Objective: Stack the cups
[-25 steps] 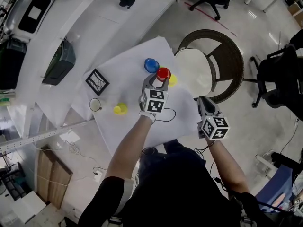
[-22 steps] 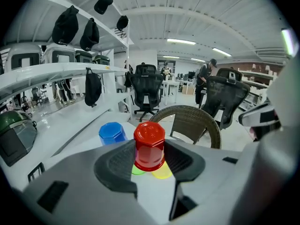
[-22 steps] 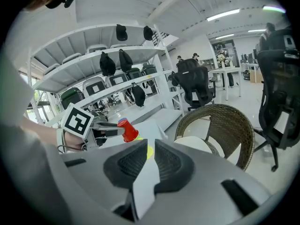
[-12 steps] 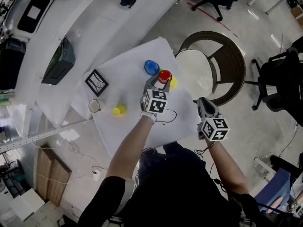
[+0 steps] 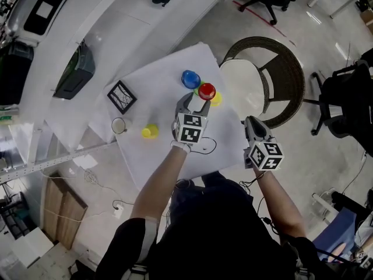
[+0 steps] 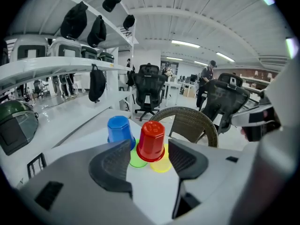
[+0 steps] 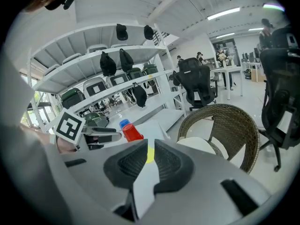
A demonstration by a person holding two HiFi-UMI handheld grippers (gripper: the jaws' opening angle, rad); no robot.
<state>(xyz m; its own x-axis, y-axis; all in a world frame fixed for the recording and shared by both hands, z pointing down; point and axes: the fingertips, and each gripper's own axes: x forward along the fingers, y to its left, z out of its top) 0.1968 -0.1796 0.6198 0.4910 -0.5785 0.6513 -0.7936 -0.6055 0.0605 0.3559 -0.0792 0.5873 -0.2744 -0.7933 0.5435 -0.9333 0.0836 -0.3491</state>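
White tabletop (image 5: 163, 112) under a paper sheet; office room behind, shelves to one side, wicker chair (image 5: 285, 69) just past the far edge.

Cups all upside down. Red cup (image 6: 151, 142) sits raised and seems to rest across a green cup (image 6: 136, 160) and a yellow cup (image 6: 161, 165). Blue cup (image 6: 118, 129) stands just beside them, on the left. Second yellow cup (image 5: 150, 132) stands well apart, toward the sheet's left side, near a black-framed square (image 5: 121, 97).

Left tongs (image 5: 196, 101): jaws have just been opening and now stand wide. Red cup is in the gap between them; pads clear of its sides. Right tongs (image 7: 149, 156): narrow, drawn almost together on nothing, held off to the right, away from the cups.

Judgement: step in hand is the release of the red cup onto the group; placement looks done. Next move calls for backing the left tongs straight off without brushing the red cup, whose perch looks easy to tip. Lone yellow cup looks the likely next pick.
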